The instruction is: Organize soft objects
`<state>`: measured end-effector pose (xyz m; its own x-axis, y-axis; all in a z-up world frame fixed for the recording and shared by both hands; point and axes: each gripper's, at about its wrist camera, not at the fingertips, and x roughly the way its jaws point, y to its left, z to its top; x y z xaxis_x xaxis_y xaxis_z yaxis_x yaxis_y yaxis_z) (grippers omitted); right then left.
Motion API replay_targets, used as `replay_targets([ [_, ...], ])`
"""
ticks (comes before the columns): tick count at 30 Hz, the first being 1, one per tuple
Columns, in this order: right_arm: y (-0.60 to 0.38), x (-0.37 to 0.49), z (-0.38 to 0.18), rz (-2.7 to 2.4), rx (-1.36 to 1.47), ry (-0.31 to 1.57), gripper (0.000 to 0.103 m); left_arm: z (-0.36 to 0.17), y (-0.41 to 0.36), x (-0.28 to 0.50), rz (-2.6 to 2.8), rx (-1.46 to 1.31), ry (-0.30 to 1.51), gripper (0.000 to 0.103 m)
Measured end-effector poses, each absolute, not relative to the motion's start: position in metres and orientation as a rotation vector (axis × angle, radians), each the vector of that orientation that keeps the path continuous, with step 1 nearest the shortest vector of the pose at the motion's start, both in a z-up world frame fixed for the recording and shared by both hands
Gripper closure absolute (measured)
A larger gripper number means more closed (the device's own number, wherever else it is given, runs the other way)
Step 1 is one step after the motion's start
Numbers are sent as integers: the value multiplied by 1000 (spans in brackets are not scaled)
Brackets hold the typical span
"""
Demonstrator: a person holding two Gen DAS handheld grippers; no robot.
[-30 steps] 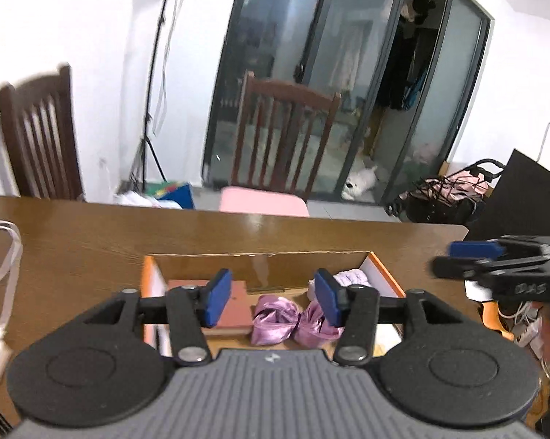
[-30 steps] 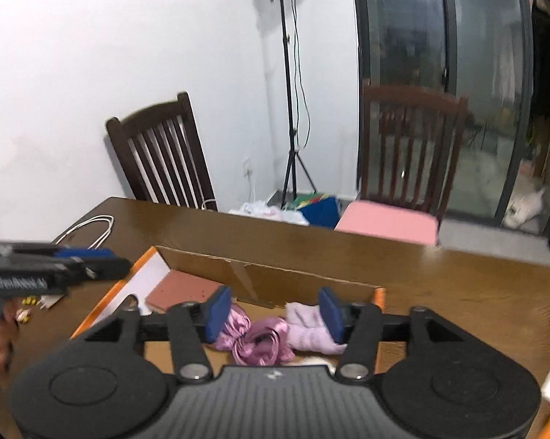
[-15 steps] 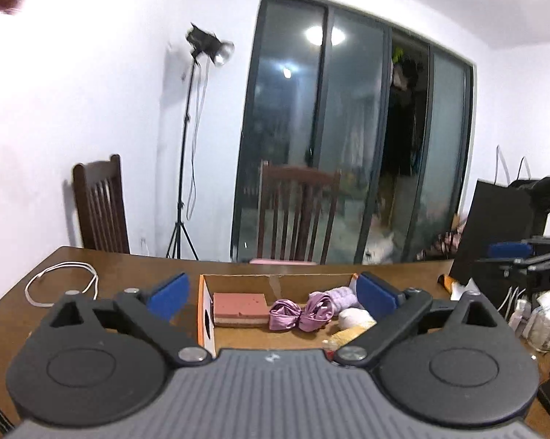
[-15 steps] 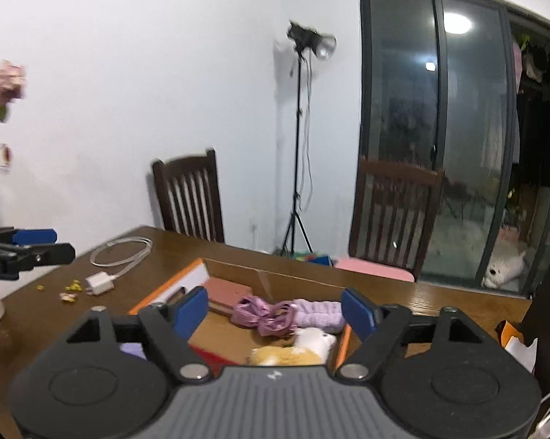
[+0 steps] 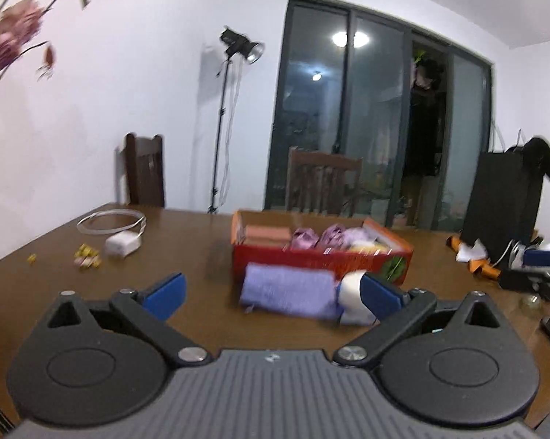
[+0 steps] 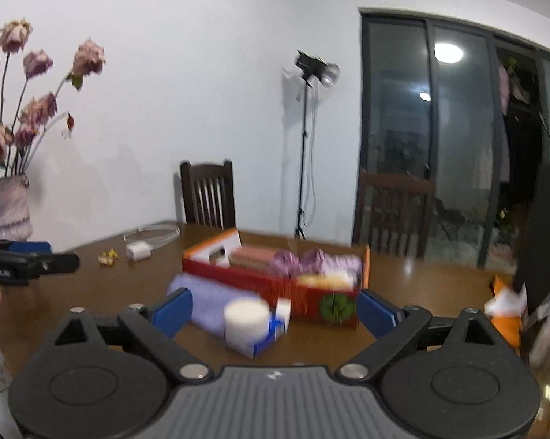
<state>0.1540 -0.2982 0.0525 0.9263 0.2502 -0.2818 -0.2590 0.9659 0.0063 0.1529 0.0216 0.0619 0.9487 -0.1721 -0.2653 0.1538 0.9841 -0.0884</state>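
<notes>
A red cardboard box [image 5: 311, 258] sits mid-table holding a pink block [image 5: 267, 235], purple satin scrunchies [image 5: 317, 236], and pale soft items; it also shows in the right wrist view [image 6: 275, 285]. A folded purple cloth [image 5: 287, 290] lies on the table in front of the box, with a white roll in a blue-white pack [image 5: 351, 294] beside it; both also appear in the right wrist view as cloth [image 6: 209, 298] and roll [image 6: 247, 323]. My left gripper [image 5: 271, 292] is open and empty, held back above the table. My right gripper [image 6: 275, 311] is open and empty too.
A white charger with coiled cable [image 5: 123, 243] and small yellow bits [image 5: 86, 256] lie at the left. A vase of dried roses [image 6: 7, 216] stands far left. Orange-white clutter [image 5: 472, 256] and a black bag [image 5: 501, 197] are at the right. Chairs stand behind the wooden table [image 5: 187, 248].
Both grippers have pulled back and up from over the box and opened wide. The purple cloth and white roll in front of the box have come into view.
</notes>
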Motion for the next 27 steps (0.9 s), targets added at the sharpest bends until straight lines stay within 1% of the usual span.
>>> replay_targets([
  [5,-294,135,16,262,-20,334,7,45,34,145,-117,-65,309,0],
  [9,-296,139,0,237,-11,376,7,38,33,153,-119,-68,329,0],
  [19,-305,185,-11,217,25,431,7,26,9,198,-204,-67,390,0],
  [23,-308,215,-6,257,108,448,11,22,-9,226,-290,-97,411,0],
  [24,-308,223,-4,270,130,449,14,23,-14,232,-316,-97,407,2],
  [26,-305,237,-2,286,150,445,19,25,-27,249,-386,-90,389,9],
  [27,-302,246,0,294,154,440,25,26,-31,257,-408,-94,386,17],
])
